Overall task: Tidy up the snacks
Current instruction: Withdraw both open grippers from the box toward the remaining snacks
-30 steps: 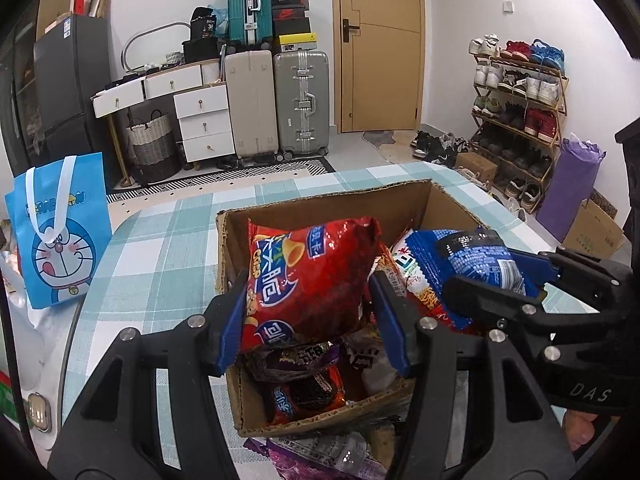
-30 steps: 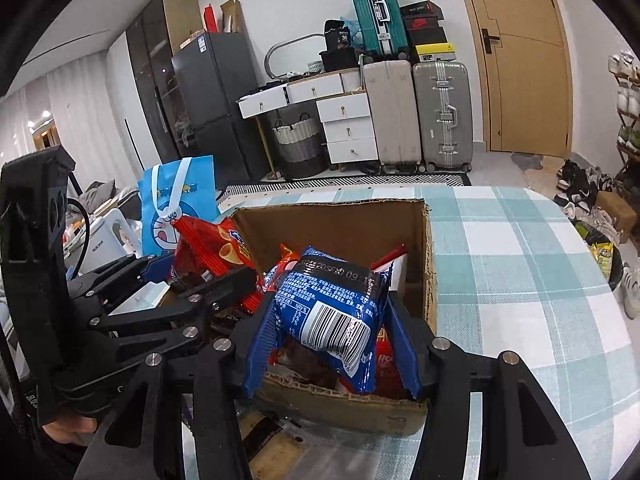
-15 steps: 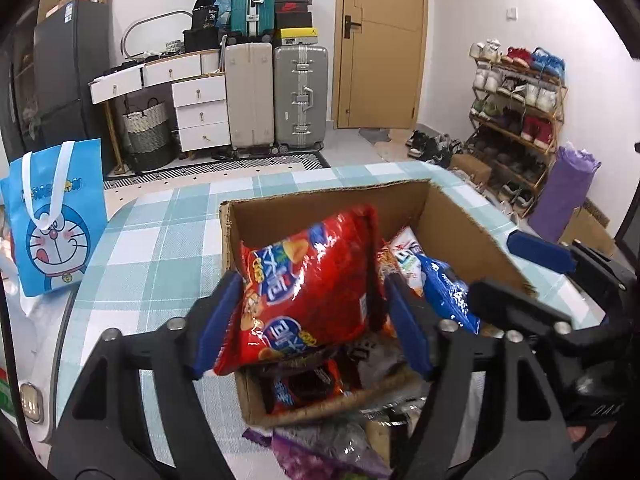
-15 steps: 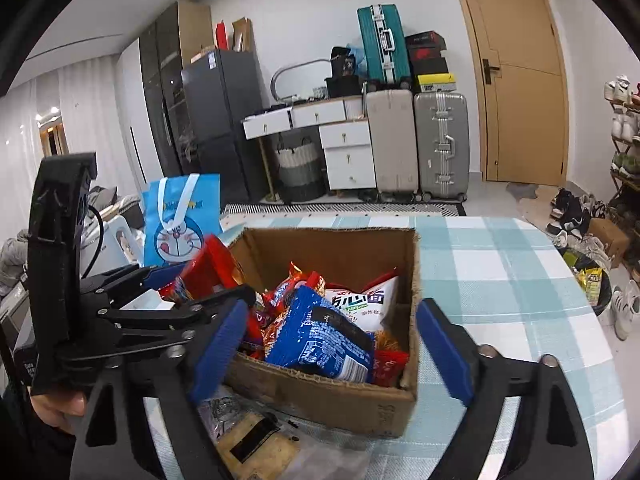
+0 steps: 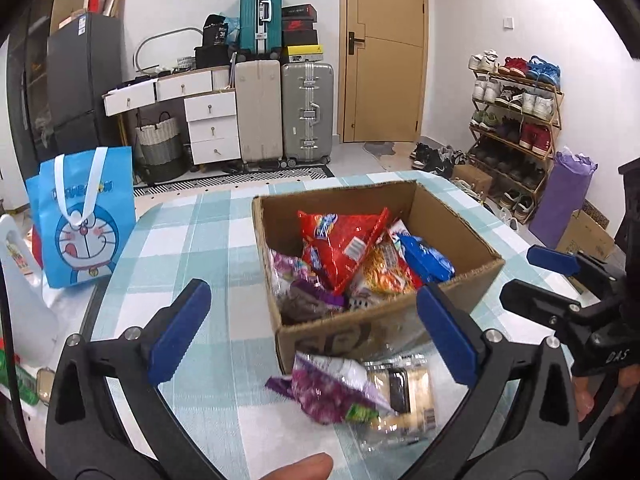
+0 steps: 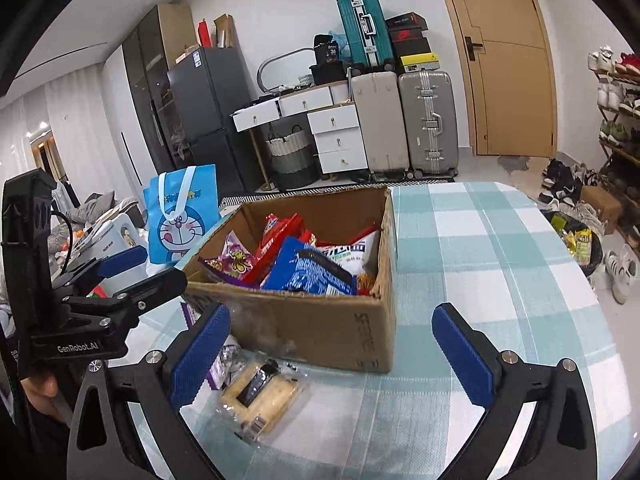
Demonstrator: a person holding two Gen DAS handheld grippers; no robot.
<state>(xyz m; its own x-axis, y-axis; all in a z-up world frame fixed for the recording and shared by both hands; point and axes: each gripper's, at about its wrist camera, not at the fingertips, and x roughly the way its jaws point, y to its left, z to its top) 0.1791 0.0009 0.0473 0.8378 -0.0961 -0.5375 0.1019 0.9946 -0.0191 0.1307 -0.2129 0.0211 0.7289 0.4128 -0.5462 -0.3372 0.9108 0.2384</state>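
With the cardboard box [image 5: 384,332] nearly full, we hover both grippers, left [image 5: 312,332] and right [image 6: 332,352], fingers wide and empty, over what looks like a cracker pack [image 6: 260,396] left on the counter [image 6: 500,264].

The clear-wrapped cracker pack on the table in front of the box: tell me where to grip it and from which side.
Judging by its pose, come from above. The cracker pack lies flat on the tablecloth before the cardboard box, so pinch across its narrow width, over the long edges. The open right gripper is closest. The purple snack bag crowds one side, so favour the end nearest the gripper.
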